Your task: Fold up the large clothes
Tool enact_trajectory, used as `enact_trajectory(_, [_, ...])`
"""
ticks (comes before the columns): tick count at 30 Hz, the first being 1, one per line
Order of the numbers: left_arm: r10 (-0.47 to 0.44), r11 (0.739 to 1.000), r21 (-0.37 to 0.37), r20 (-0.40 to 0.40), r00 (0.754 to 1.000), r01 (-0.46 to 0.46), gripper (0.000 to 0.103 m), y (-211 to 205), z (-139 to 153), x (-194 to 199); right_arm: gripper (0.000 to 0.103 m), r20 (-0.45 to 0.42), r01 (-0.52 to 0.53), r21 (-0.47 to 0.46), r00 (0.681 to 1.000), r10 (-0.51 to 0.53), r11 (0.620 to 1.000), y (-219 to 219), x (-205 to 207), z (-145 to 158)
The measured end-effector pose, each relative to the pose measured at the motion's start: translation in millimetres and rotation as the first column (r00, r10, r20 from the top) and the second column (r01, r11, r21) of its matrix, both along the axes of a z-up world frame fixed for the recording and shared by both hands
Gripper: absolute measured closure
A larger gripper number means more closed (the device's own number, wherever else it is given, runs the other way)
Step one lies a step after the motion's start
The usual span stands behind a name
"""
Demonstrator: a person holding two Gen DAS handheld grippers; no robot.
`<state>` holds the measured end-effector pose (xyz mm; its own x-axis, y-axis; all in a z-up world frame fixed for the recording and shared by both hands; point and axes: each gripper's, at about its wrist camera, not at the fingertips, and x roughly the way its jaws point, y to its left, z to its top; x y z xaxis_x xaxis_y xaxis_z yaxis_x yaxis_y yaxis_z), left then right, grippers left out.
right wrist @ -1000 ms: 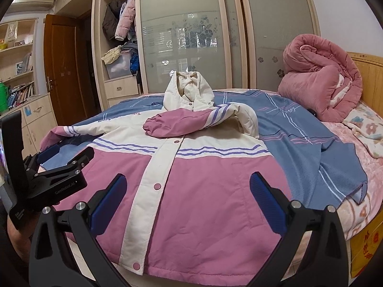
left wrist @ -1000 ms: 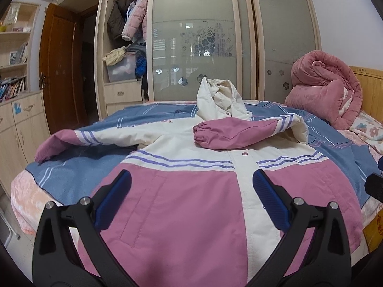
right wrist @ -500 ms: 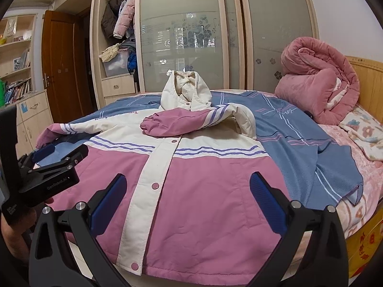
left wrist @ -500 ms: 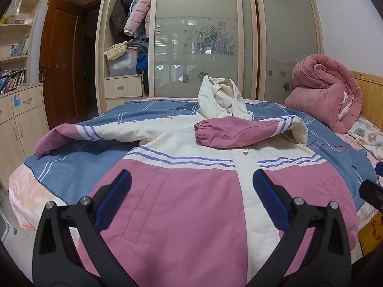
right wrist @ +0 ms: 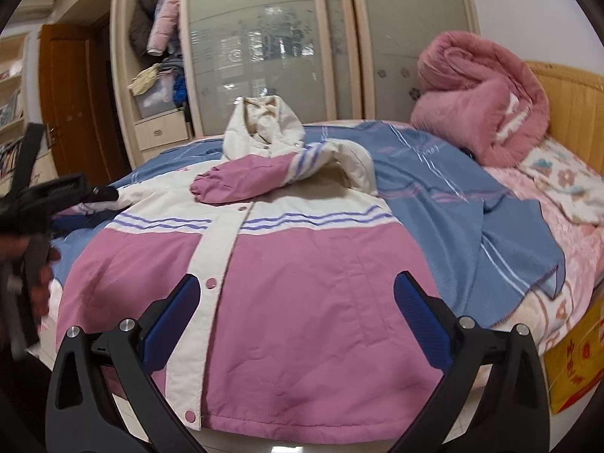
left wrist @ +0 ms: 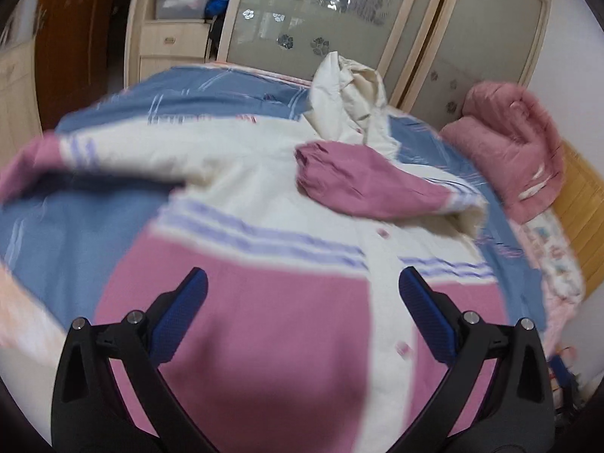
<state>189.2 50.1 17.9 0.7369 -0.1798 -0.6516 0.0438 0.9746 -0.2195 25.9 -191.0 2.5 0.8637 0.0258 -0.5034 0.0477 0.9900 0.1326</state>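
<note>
Jacket (right wrist: 302,283) fabric, pink and cream, lies under both grippers, and both sets of jaws stand released with nothing between the blue pads. The left gripper (left wrist: 302,294) hovers over the pink lower front of the jacket (left wrist: 264,321), close to the cream button placket (left wrist: 389,302), which runs up just inside its right-hand pad; whether the pads touch the cloth cannot be told, and this view is blurred toward its left side. The right gripper (right wrist: 296,298) hangs above the jacket's hem end, its left-hand pad over the placket (right wrist: 215,264) and its right-hand pad over the pink panel. In the right wrist view the left gripper's black body (right wrist: 56,196) shows beside the jacket's far side edge, with the person's hand (right wrist: 37,275) below it.

The jacket is spread front-up and buttoned on a bed (right wrist: 558,249), on top of a blue striped blanket (right wrist: 472,188). One sleeve (right wrist: 264,177) is folded across the jacket's chest, its pink cuff near the placket; the other sleeve (left wrist: 75,154) lies stretched out sideways from the jacket. The cream hood (right wrist: 264,124) stands up at the jacket's collar end. Beyond the jacket's folded-sleeve side sits a rolled pink quilt (right wrist: 483,102) against a wooden headboard (right wrist: 566,102). Behind the hood rises a wardrobe (right wrist: 264,37) with frosted sliding doors.
</note>
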Motion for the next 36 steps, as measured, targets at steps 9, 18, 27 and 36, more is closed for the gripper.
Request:
enact_trajectory(9, [-0.121,0.948,0.273,-0.166,0.979,0.163,0.007,-46.4,-15.5,190.4,0.001,-0.004,-0.009,-0.012,1.0,0.009,1.0,12.6,10.9,-3.0])
enact_trajectory(18, [-0.128,0.945,0.233,-0.387,0.913,0.231,0.043,-71.4,-72.7,284.6,0.001,-0.034,0.005,-0.038,0.999,-0.006,0.999,14.7,26.0,-9.3])
enact_trajectory(27, [-0.124,0.894,0.397,-0.228,0.966,0.209,0.084,-75.5,-19.4,282.0,0.001,-0.064,-0.001,-0.077,0.998,-0.004,0.997,21.5,34.0,-18.5])
enact_trajectory(36, [-0.019,0.807,0.569,-0.241,0.97,0.157,0.074,-14.6,-34.2,272.7,0.001,-0.071,0.001,-0.075,0.997,-0.006,0.997,21.5,37.0,-20.3])
